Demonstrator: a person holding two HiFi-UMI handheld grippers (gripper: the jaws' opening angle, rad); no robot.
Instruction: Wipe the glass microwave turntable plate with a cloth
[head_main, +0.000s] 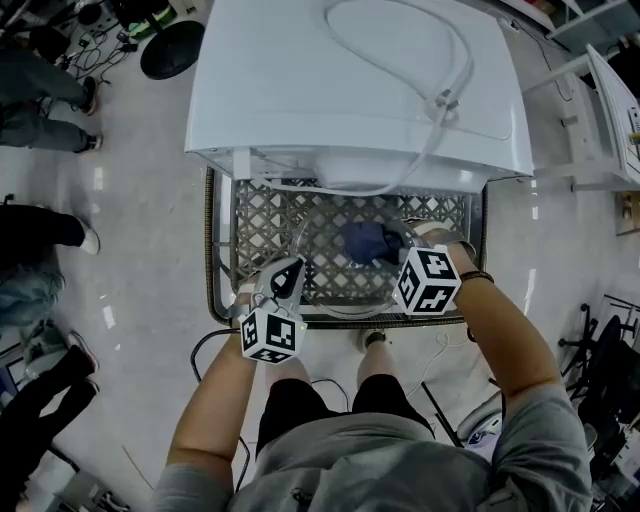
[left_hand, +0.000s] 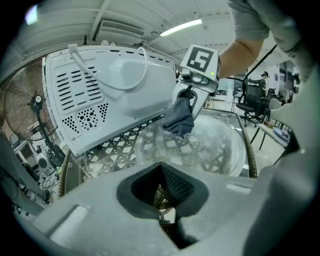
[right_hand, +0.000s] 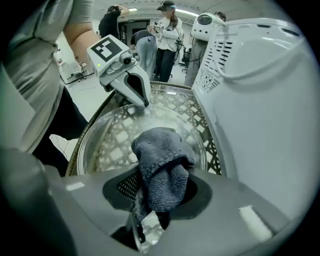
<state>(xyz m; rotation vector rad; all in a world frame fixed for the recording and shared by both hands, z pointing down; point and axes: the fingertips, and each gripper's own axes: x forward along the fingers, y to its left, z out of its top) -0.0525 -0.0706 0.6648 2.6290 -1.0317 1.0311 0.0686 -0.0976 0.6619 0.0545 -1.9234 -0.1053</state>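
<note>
glass plate (head_main: 335, 288) on lattice table (head_main: 258, 215); left gripper (head_main: 285, 277) clamps its rim, right gripper (head_main: 403, 241) clamps cloth (head_main: 362, 242).

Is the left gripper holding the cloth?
No, the cloth is clamped in the right gripper, hanging over the plate.

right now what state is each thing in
plate: flat on the table, rim gripped
cloth: bunched, pressed on the plate
left gripper: fingers shut on the plate rim
right gripper: fingers shut on the cloth
microwave: cord looped on top
</note>
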